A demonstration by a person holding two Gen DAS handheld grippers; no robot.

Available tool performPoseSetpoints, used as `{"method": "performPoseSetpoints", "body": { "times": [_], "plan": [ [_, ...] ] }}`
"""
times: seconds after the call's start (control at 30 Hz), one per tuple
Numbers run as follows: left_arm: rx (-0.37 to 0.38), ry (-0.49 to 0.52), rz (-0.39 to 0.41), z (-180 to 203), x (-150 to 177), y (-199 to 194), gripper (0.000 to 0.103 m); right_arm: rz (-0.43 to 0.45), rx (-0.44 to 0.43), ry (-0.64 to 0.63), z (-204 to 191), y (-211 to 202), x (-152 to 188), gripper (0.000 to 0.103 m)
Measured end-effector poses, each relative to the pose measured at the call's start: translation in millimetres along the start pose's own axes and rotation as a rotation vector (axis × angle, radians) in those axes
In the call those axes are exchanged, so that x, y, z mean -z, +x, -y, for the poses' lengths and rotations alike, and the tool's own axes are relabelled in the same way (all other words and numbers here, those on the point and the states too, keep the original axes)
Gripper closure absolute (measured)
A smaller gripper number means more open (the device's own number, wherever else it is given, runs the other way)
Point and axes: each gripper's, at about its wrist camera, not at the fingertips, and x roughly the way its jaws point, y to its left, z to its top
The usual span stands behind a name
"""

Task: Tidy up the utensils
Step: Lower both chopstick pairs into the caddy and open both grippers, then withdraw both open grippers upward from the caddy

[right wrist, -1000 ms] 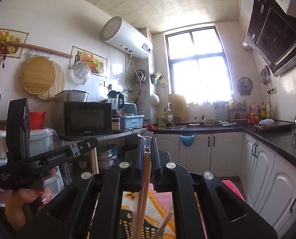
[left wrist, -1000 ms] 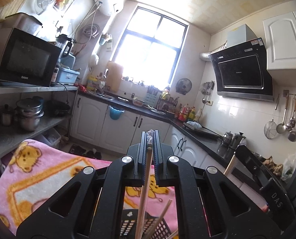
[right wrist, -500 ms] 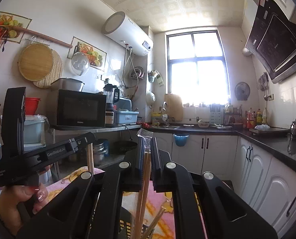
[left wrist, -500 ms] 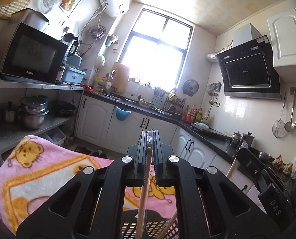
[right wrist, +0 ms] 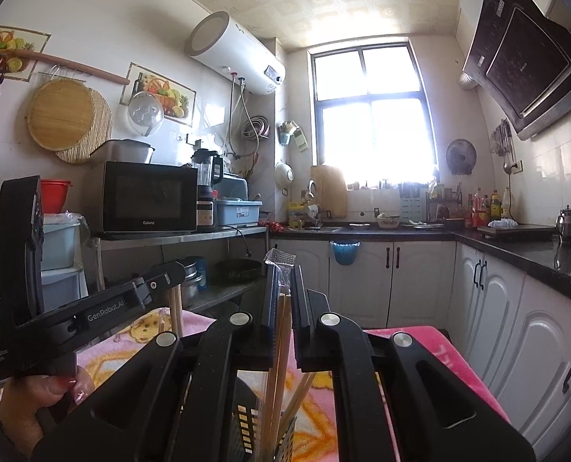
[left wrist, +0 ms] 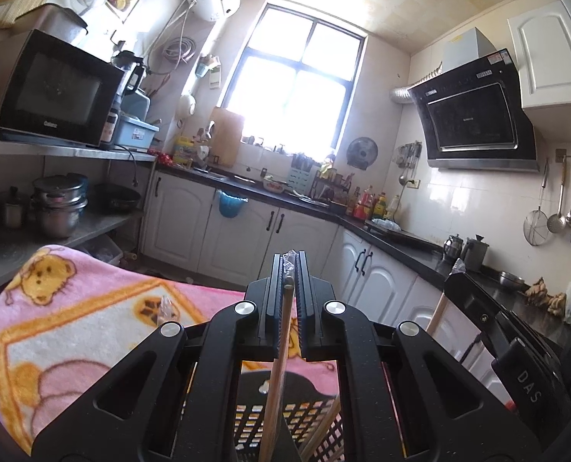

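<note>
Gripping one chopstick [left wrist: 276, 381] each, the left tool [left wrist: 288, 300] and right tool [right wrist: 281, 304] are hanging directly above the black basket [left wrist: 285, 415]; I'd be lowering both sticks straight down, keeping them upright before unclenching.

From our left gripper [left wrist: 288, 269], a chopstick [left wrist: 276, 365] runs down into the basket [left wrist: 285, 415] at 6 o'clock, which sits on the blanket [left wrist: 74, 327]. Our right gripper [right wrist: 281, 273] is at 4 o'clock. The microwave [left wrist: 54, 88] stands at 10 o'clock, the range hood [left wrist: 474, 115] at 2.
</note>
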Motion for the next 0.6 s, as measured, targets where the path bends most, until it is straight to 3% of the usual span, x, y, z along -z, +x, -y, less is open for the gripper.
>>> {"method": "performPoseSetpoints", "body": {
  "times": [0.33,0.6],
  "plan": [
    [0.009,-0.018,-0.084,-3.4,14.5,6.1,0.099,-0.050,0.004,0.021,-0.6,-6.0,12.1,0.095],
    [0.010,-0.045,-0.133,-7.7,19.0,2.0,0.099,-0.093,0.006,0.050,1.8,-11.4,21.2,0.080]
  ]
}}
